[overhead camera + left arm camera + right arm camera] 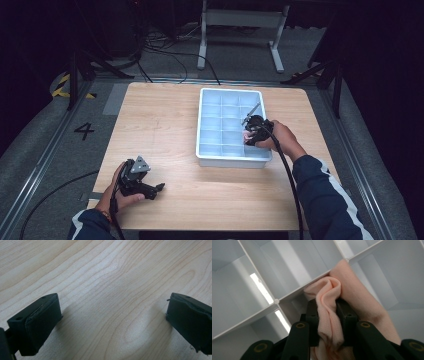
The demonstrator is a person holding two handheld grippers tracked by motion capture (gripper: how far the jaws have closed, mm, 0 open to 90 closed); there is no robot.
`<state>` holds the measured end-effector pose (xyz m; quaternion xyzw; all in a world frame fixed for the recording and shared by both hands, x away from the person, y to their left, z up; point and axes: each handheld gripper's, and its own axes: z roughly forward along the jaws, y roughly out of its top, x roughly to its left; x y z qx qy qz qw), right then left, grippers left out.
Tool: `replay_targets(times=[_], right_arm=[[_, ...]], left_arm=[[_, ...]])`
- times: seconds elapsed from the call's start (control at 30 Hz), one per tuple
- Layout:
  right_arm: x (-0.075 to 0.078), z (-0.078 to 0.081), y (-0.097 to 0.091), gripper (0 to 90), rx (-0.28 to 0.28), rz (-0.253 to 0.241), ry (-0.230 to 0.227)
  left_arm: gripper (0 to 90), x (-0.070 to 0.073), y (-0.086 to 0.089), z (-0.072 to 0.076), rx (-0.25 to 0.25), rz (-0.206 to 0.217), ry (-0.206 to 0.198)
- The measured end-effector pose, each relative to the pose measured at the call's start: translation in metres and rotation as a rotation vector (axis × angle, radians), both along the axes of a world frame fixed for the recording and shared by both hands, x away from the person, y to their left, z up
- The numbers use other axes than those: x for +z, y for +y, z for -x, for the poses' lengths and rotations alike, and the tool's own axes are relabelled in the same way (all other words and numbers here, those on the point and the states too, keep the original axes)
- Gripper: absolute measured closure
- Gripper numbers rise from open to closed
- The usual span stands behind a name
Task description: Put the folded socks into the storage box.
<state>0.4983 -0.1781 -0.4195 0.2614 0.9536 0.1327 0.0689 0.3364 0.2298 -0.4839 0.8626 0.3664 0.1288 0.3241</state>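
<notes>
Pinching a soft, pale pink piece of knitted cloth [329, 315], your right claw [328, 322] hangs over the pale blue plastic tray with its grid of small square compartments [204, 125]. In the right gripper view the two black jaws are pressed in on a bunched fold of the cloth, which pokes up between them and spreads out past the far jaw toward the white dividers [262, 310]. The cloth lies across the crossing of those dividers, so you cannot tell which single compartment it belongs to. From the high view your right hand [280, 137] sits at the tray's right side, over the nearer half, with the right claw [252, 131] pointing in over the compartments and a bit of the pink cloth [248, 136] showing just under it. The black cable [290, 180] trails from that gripper back along your dark blue sleeve [325, 200].

Your left hand [122, 192] rests on the light wooden tabletop [160, 115] near its front left corner, well apart from the tray. The left claw [159, 188] points toward the middle of the tabletop, with the grey three-cornered plate [141, 164] on top of the gripper. In the left gripper view the jaws stand spread wide, one at each side of the picture, with bare wood grain [112, 290] between them and nothing held.
</notes>
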Motion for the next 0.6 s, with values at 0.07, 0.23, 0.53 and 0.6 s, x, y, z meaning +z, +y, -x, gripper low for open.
replay_targets(times=[0.07, 0.23, 0.53, 0.6], right_arm=[[0.000, 0.000, 0.000, 74.0, -0.001, 0.001, 0.001], [-0.002, 0.003, 0.009, 72.9, 0.008, 0.074, -0.028], [-0.003, 0.005, 0.010, 70.6, 0.012, 0.074, -0.047], [-0.003, 0.005, 0.009, 70.2, 0.013, 0.072, -0.048]], left_arm=[[0.1, 0.000, 0.000, 0.000, -0.001, -0.001, 0.001], [0.1, 0.000, 0.000, 0.000, 0.000, 0.000, 0.000], [0.1, 0.000, 0.000, 0.000, 0.000, 0.000, 0.000], [0.0, 0.000, 0.000, 0.000, 0.000, -0.001, 0.000]])
